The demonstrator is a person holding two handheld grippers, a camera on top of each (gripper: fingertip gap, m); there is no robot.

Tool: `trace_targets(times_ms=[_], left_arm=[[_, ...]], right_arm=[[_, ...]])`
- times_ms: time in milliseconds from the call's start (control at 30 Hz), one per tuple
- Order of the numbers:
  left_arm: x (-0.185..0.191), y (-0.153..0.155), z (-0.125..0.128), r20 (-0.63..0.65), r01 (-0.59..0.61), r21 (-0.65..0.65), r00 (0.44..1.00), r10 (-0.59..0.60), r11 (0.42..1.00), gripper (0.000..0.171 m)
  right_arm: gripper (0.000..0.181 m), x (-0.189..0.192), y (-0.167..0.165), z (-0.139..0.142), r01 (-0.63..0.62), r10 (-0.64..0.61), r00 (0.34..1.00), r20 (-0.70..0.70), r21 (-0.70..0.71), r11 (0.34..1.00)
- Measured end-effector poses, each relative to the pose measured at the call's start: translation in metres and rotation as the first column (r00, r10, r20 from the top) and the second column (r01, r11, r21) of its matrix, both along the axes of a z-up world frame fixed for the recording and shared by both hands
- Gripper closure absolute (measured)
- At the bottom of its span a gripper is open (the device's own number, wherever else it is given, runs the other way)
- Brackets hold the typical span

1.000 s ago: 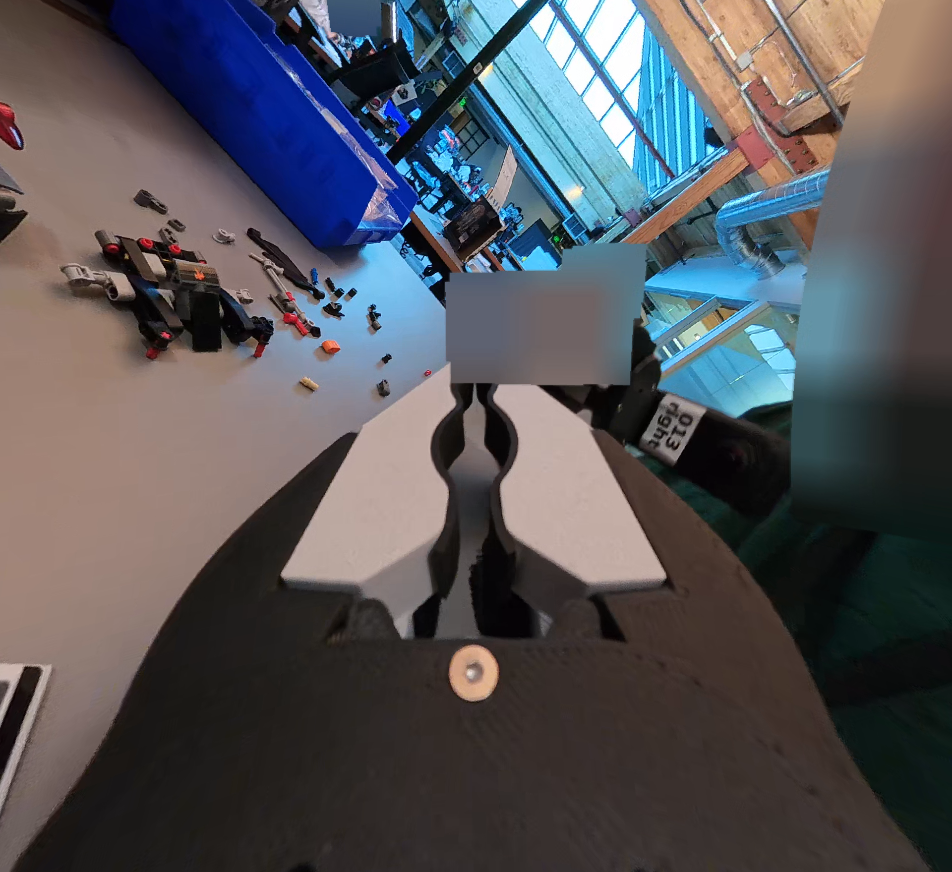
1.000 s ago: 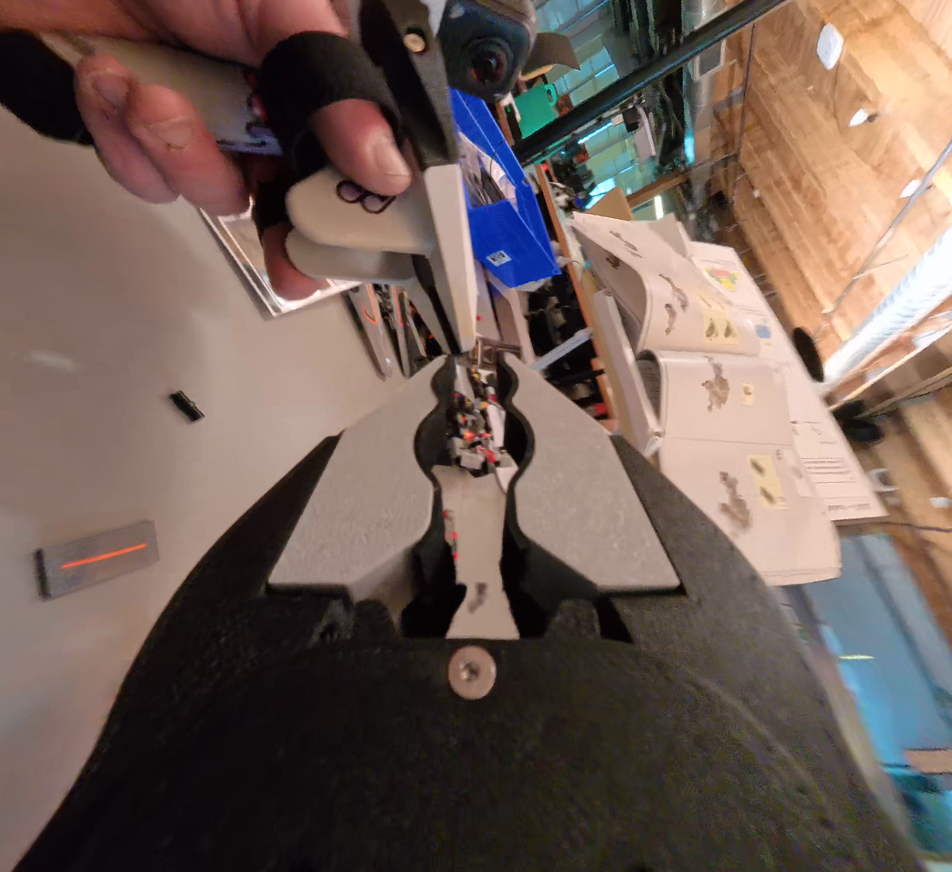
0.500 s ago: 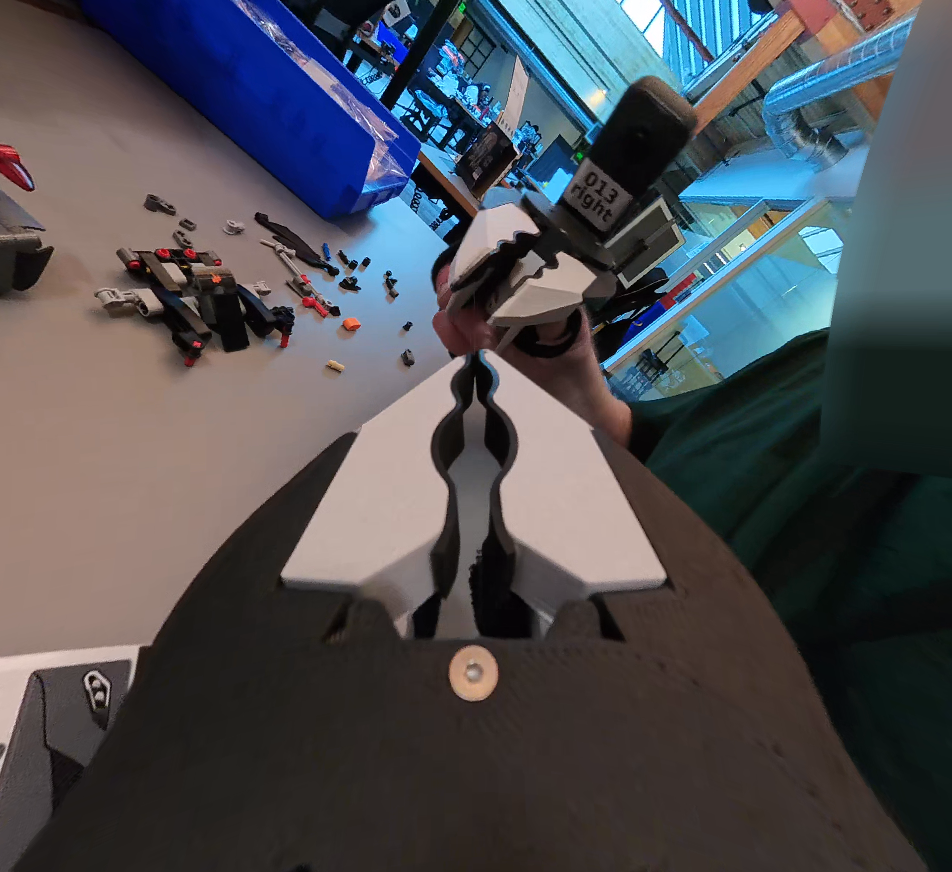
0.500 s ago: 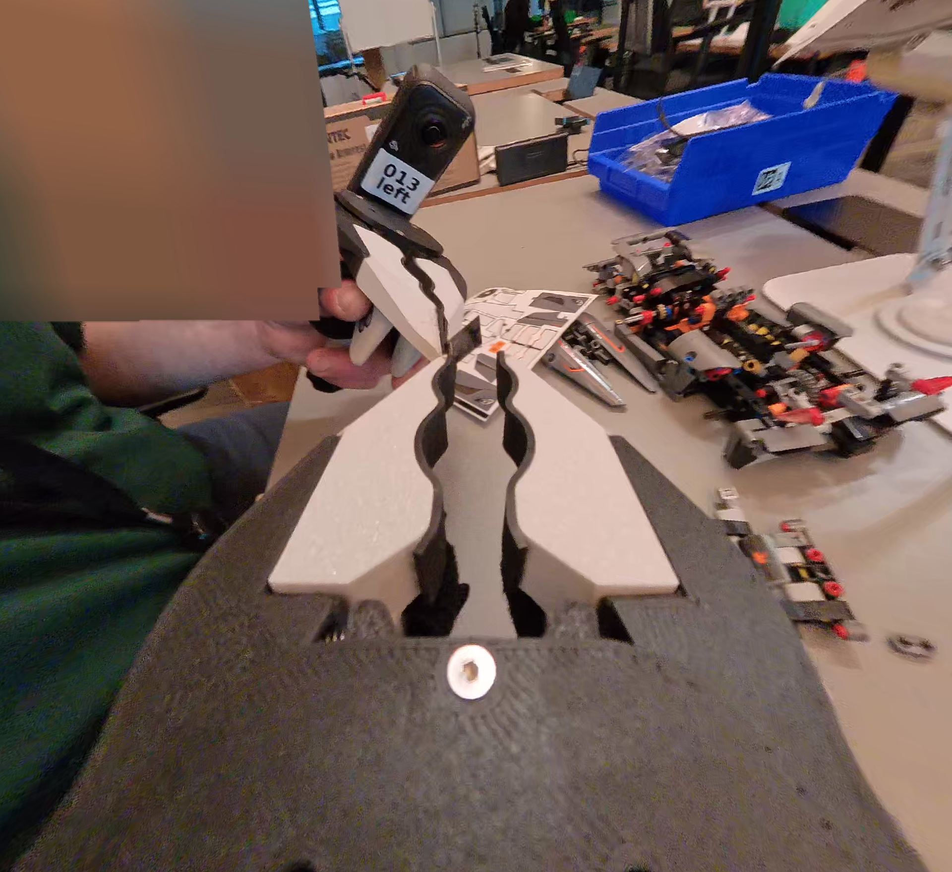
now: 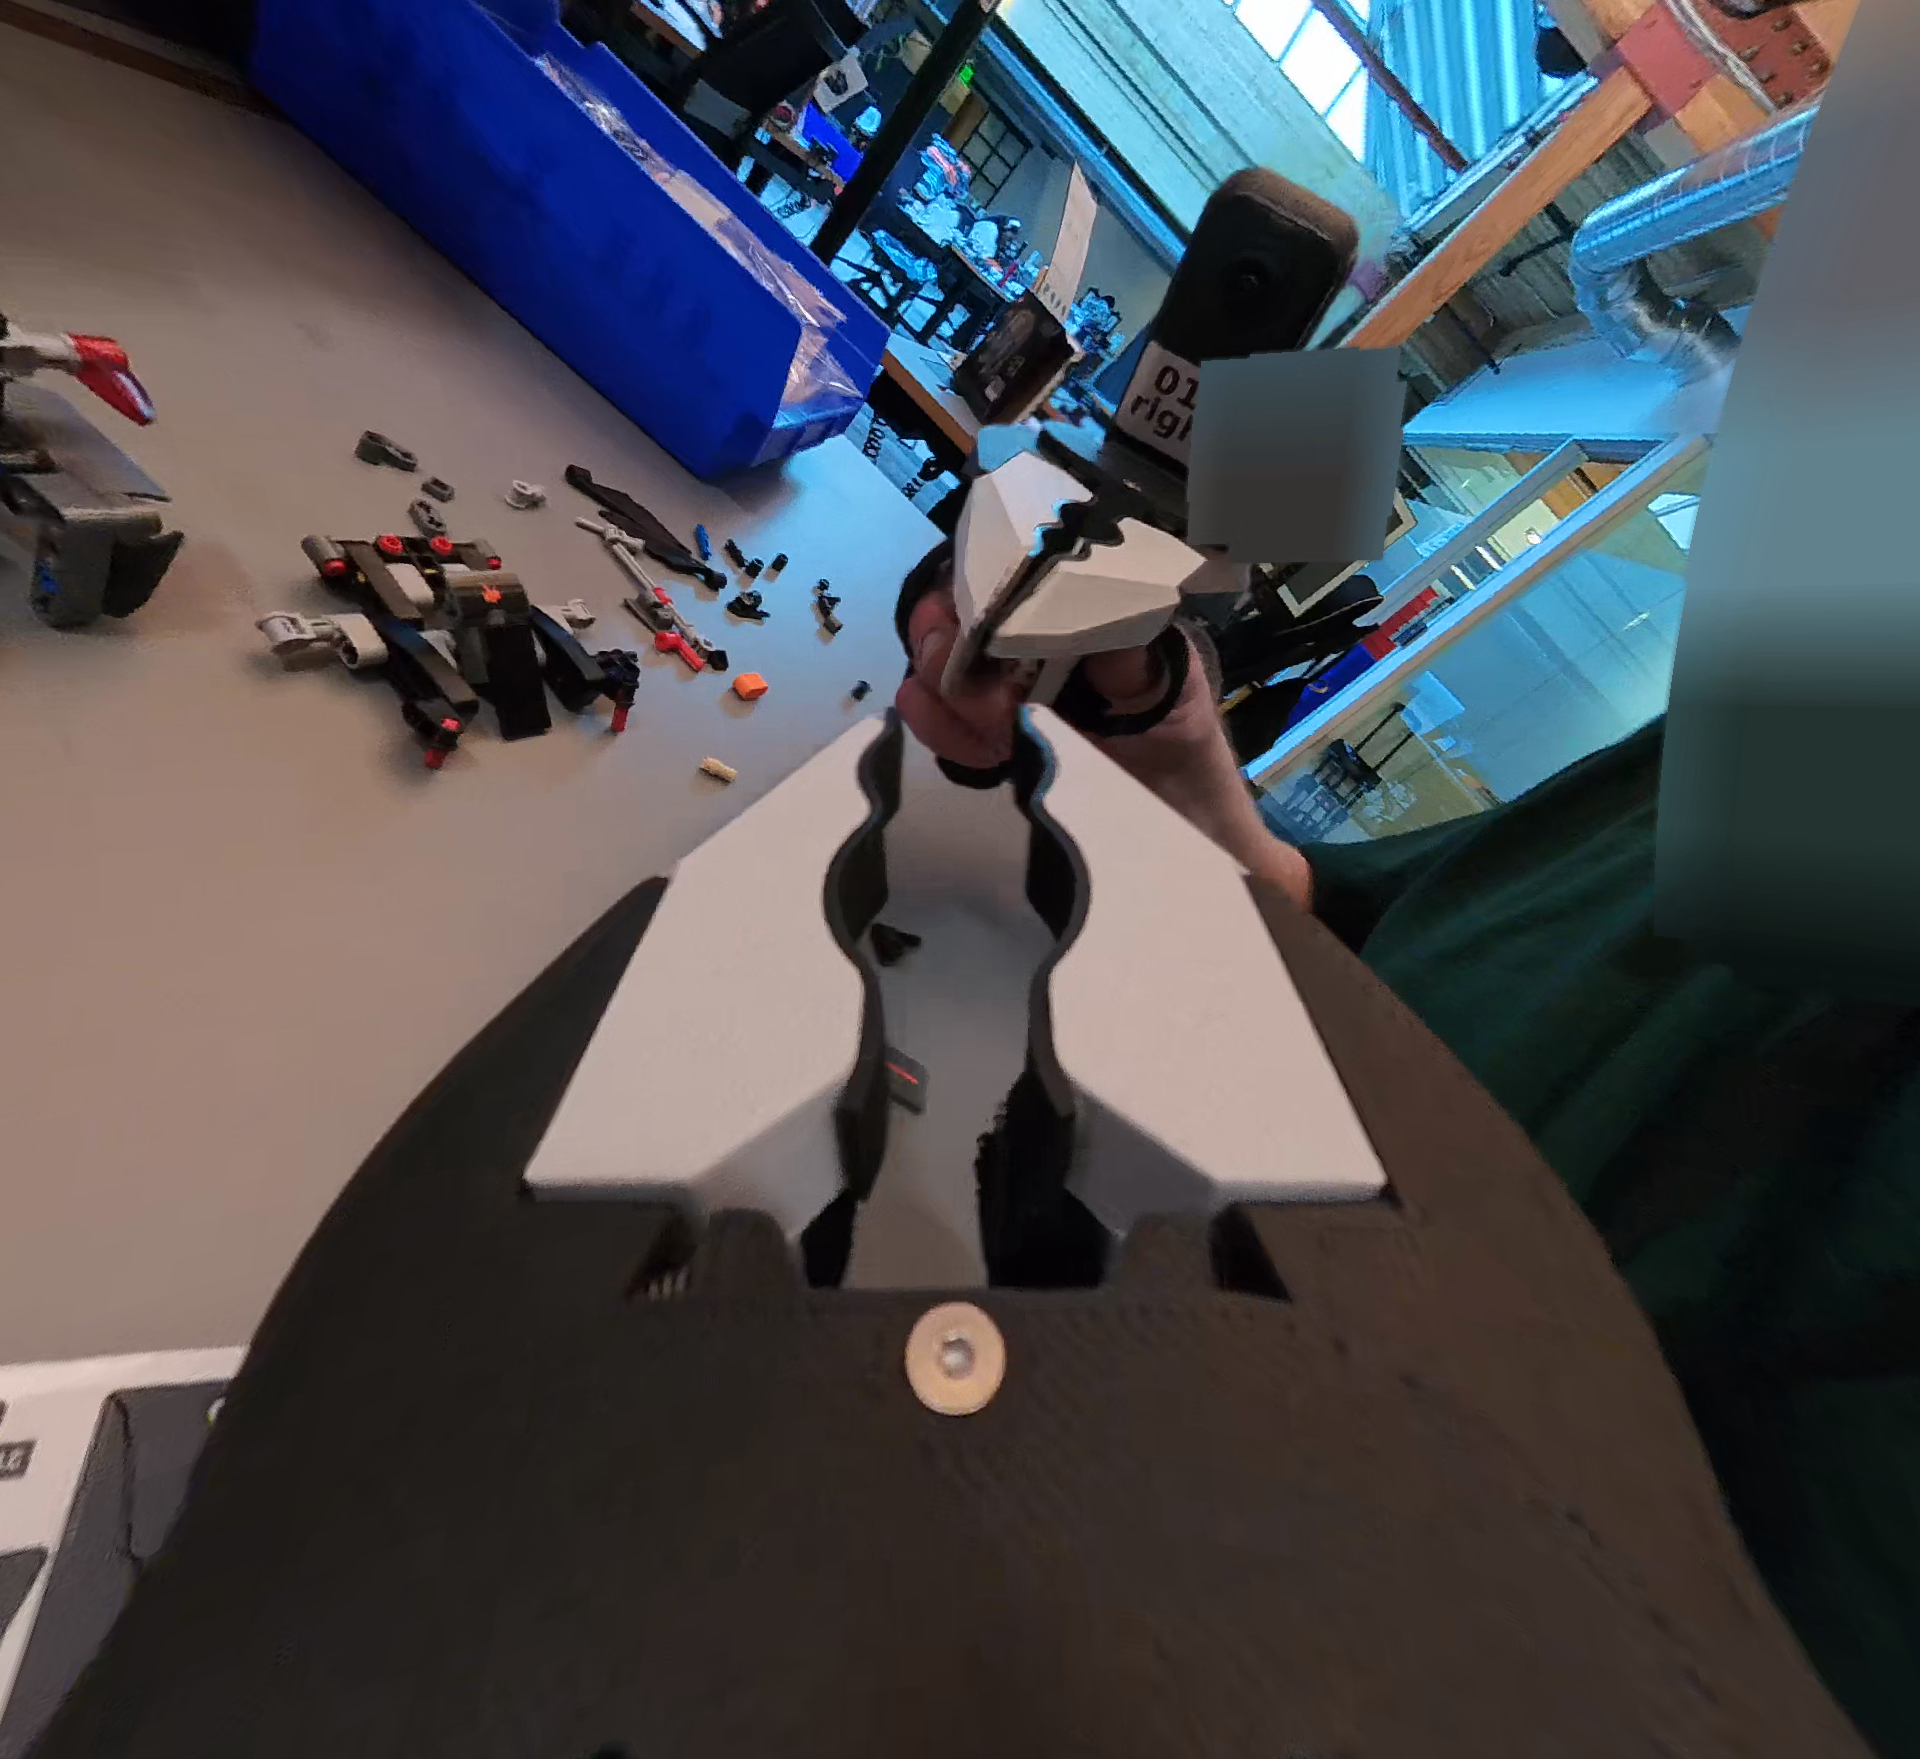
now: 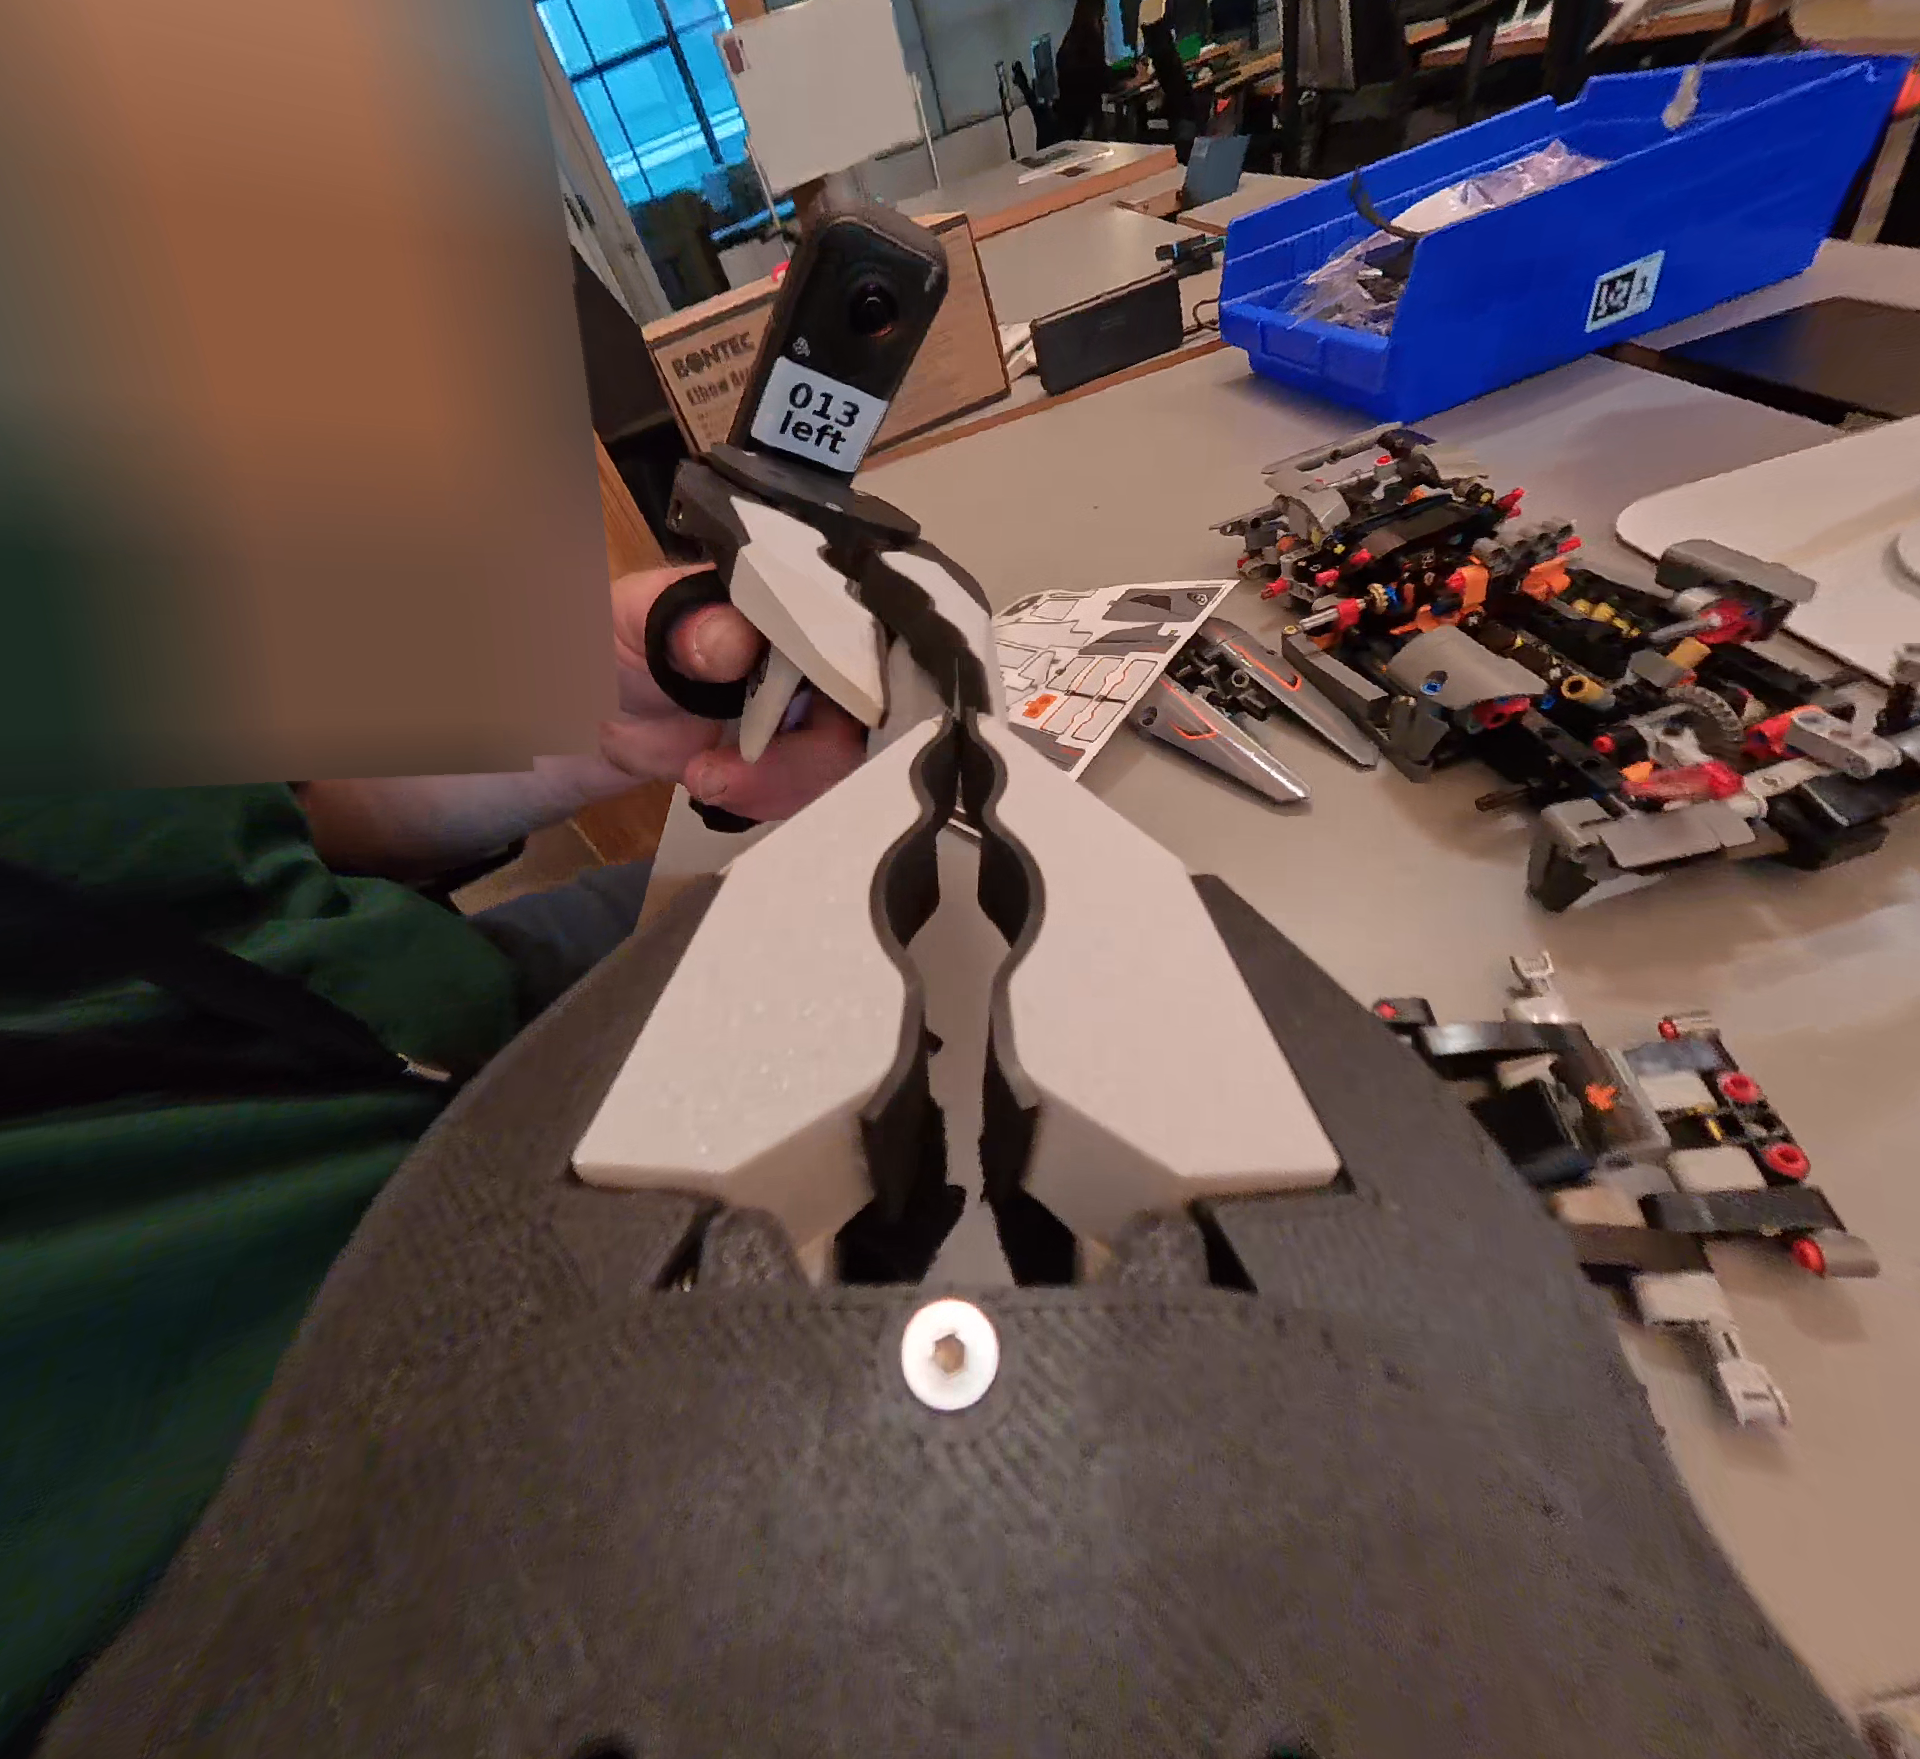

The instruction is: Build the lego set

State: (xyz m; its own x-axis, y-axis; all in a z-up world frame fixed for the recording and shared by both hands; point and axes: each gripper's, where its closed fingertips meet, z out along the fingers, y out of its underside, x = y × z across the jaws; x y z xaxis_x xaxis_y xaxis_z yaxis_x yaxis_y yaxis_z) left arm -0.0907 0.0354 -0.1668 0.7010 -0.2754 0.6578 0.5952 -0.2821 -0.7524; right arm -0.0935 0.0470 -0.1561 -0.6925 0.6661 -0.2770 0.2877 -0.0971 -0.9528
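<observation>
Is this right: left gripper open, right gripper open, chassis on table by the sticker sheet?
No. The right gripper is shut, fingertips together, per the right wrist view. The left gripper is open, and the chassis lies on the table by the sticker sheet.

The grey desk point(image 6: 1351, 888) carries a long car chassis point(image 6: 1558, 670) right of the right gripper's fingers point(image 6: 821, 1003), a sticker sheet point(image 6: 1091, 660) just beyond their tips, a small black sub-assembly point(image 6: 1621, 1148) at their right, and a blue bin point(image 6: 1538, 255) far behind. Loose pieces point(image 5: 665, 587) lie left of the left fingers point(image 5: 727, 982).
</observation>
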Motion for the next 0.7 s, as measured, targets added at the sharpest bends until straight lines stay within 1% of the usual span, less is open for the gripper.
trace_targets(times_ms=[33, 133, 300, 367, 467, 567, 700], left_arm=[[-0.003, 0.001, -0.001, -0.003, -0.016, -0.004, 1.000, 0.016, 1.000, 0.147], [-0.014, 0.001, 0.003, 0.027, -0.049, 0.022, 0.998, 0.048, 0.999, 0.146], [-0.022, 0.006, -0.015, -0.070, -0.079, -0.058, 0.995, 0.075, 0.995, 0.145], [-0.025, 0.011, -0.025, -0.142, -0.089, -0.103, 0.987, 0.074, 0.991, 0.143], [-0.030, 0.021, -0.042, -0.299, -0.103, -0.171, 0.953, 0.048, 0.980, 0.141], [-0.036, 0.033, -0.049, -0.433, -0.107, -0.202, 0.902, 0.009, 0.973, 0.140], [-0.049, 0.053, -0.059, -0.555, -0.086, -0.238, 0.830, -0.063, 0.967, 0.143]], right_arm=[[0.181, 0.000, 0.006, 0.000, 0.008, -0.007, 1.000, 0.012, -0.021, 1.000], [0.181, -0.001, 0.033, -0.005, 0.078, -0.076, 0.996, 0.050, -0.029, 0.997], [0.181, -0.006, 0.081, -0.021, 0.167, -0.160, 0.975, 0.156, -0.031, 0.985], [0.181, -0.009, 0.093, -0.033, 0.186, -0.177, 0.962, 0.208, -0.024, 0.982], [0.181, -0.013, 0.100, -0.053, 0.195, -0.190, 0.945, 0.268, 0.010, 0.981], [0.181, -0.017, 0.097, -0.073, 0.170, -0.176, 0.928, 0.327, 0.046, 0.984], [0.181, -0.022, 0.091, -0.091, 0.149, -0.178, 0.910, 0.374, 0.106, 0.983]])
